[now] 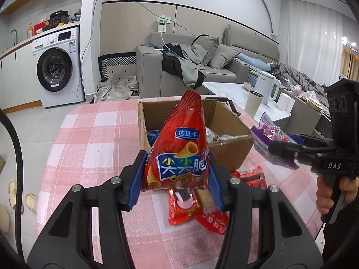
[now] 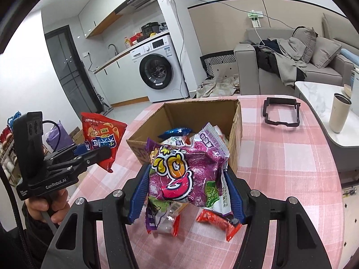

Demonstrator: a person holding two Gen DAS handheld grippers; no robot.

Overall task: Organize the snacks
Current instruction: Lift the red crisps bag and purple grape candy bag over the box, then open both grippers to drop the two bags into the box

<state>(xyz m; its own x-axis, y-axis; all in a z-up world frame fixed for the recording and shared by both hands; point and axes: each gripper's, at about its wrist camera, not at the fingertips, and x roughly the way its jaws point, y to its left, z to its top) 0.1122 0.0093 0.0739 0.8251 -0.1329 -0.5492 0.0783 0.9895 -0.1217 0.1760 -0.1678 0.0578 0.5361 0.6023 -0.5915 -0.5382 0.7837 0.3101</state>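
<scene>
My left gripper is shut on a red cone-snack bag, held upright above the table in front of an open cardboard box. My right gripper is shut on a purple snack bag, lifted just in front of the same box. Each gripper shows in the other's view: the right one with the purple bag, the left one with the red bag. Several packets lie inside the box. Red packets remain on the tablecloth below both grippers.
The table has a pink checked cloth. A black plastic frame lies at the far right of it. A beige cup stands on a white side table. Washing machine and sofa stand beyond.
</scene>
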